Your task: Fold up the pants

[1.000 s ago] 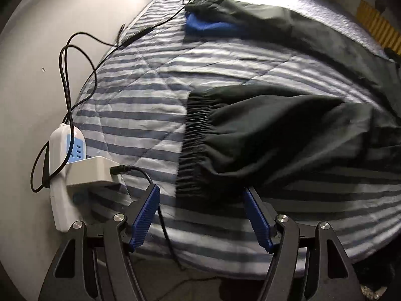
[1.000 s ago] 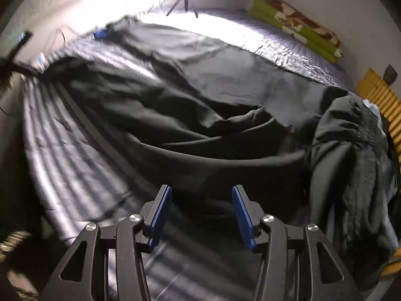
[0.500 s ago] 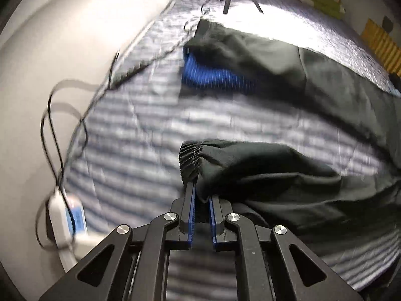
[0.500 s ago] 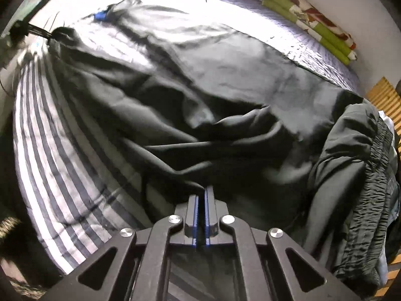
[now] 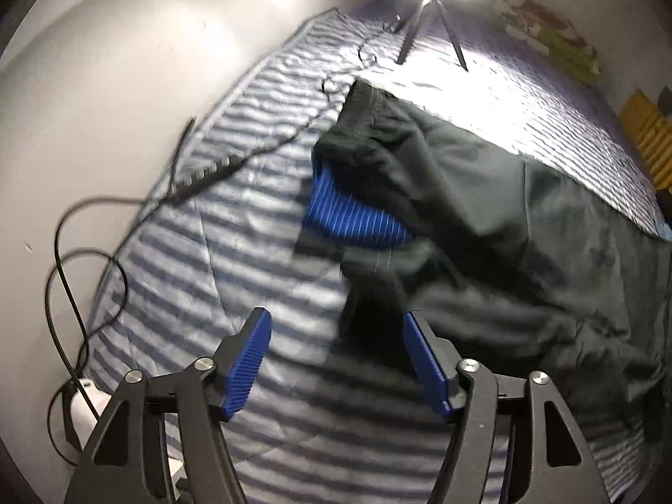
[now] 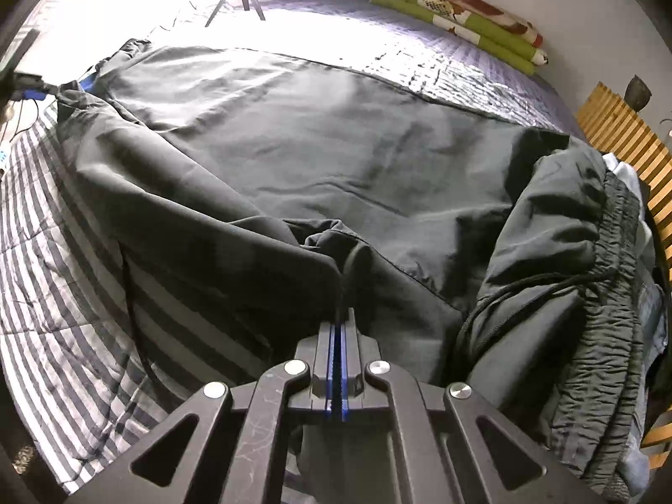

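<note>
Dark pants [image 6: 319,138] lie spread over a striped quilt [image 6: 50,277], with the gathered waistband [image 6: 609,294] and drawstring at the right. My right gripper [image 6: 341,319] is shut on a raised fold of the pants near the crotch. In the left wrist view the pants [image 5: 483,218] show both legs close together. The near leg's cuff [image 5: 365,294] is blurred and lies just beyond my left gripper [image 5: 336,319]. That gripper's jaws are opening, with the pads clear of the cloth. A blue ribbed piece [image 5: 353,218] shows under the far leg's end.
Black cables [image 5: 84,252] and a white power strip [image 5: 86,407] lie along the quilt's left edge by the wall. A tripod [image 5: 424,12] stands at the far end under a bright lamp. Folded green bedding [image 6: 462,12] and a wooden slatted frame [image 6: 621,134] are at the right.
My left gripper closed on the near cuff, carried it toward the far leg, and now stands open off it. My right gripper shut on a pants fold and shifted with it.
</note>
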The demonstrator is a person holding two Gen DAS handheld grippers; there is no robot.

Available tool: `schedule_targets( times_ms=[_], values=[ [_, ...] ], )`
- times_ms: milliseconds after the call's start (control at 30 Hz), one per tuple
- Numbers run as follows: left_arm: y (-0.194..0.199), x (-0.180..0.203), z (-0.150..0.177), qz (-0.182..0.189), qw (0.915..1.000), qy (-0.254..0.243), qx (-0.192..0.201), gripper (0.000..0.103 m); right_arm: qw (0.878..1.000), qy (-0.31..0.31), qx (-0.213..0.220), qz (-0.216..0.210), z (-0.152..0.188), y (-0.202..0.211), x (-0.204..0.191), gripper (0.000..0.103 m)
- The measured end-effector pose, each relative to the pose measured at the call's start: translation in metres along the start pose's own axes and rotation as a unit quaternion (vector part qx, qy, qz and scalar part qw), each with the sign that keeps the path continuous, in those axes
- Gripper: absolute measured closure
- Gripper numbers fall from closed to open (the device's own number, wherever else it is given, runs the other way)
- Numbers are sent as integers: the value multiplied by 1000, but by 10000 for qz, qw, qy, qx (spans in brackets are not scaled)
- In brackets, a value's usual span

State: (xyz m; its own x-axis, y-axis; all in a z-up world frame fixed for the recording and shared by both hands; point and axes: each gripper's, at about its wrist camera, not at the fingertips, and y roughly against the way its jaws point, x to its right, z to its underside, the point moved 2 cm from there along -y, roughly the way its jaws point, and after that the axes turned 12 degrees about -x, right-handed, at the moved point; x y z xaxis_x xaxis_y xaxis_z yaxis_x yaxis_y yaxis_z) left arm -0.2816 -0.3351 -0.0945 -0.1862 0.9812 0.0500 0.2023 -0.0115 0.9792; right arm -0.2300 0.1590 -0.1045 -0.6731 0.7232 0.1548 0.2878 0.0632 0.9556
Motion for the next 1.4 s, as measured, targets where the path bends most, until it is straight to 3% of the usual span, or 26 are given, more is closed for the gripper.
schedule_targets(
  times_ms=[100, 267, 333, 433, 633, 733, 767, 800, 833, 967, 1100, 1300, 1400],
  values=[
    [-13, -4, 6, 99, 9999, 68, -112, 34, 10000, 13, -7, -67, 2, 1, -1, 101],
    [-15, 9, -7, 910, 9950, 421, -33, 32, 10000, 32, 4, -62, 7, 7, -3, 100],
    [-14, 19, -13, 956, 9946, 408, 6, 29, 9999, 123, -1, -47, 9, 10, -5, 100],
    [-19, 35, -25, 800, 9961, 371, -18, 32, 9999, 138, 7, -78, 11, 13, -6, 97],
    [-24, 45, -46, 916, 9945, 511, -54, 36, 9996, 263, -67, -39, 21, 15, -8, 80],
    [-33, 55, -56, 529, 9976, 415, -171, 93, 9996, 264, -26, -11, 25, 16, -7, 80],
    [-36, 56, -58, 505, 9974, 464, -224, 99, 9997, 241, -29, -17, 25, 16, -6, 81],
    [-38, 56, -59, 527, 9969, 541, -239, 99, 9998, 209, -21, -56, 25, 16, -6, 91],
    [-37, 54, -59, 578, 9963, 611, -190, 100, 9998, 182, -15, -115, 24, 16, -6, 94],
    [-29, 47, -54, 595, 9965, 564, -129, 101, 9994, 98, 91, -315, 24, 24, -4, 99],
    [1, 30, -37, 592, 9963, 622, 82, 101, 9981, -88, 205, -574, 27, 36, 4, 101],
    [92, 6, 26, 691, 9929, 679, 692, 101, 9947, -19, 653, -800, 47, 75, 4, 102],
    [121, -1, 42, 693, 9920, 749, 739, 101, 9927, -55, 767, -932, 51, 85, 6, 102]
  ],
)
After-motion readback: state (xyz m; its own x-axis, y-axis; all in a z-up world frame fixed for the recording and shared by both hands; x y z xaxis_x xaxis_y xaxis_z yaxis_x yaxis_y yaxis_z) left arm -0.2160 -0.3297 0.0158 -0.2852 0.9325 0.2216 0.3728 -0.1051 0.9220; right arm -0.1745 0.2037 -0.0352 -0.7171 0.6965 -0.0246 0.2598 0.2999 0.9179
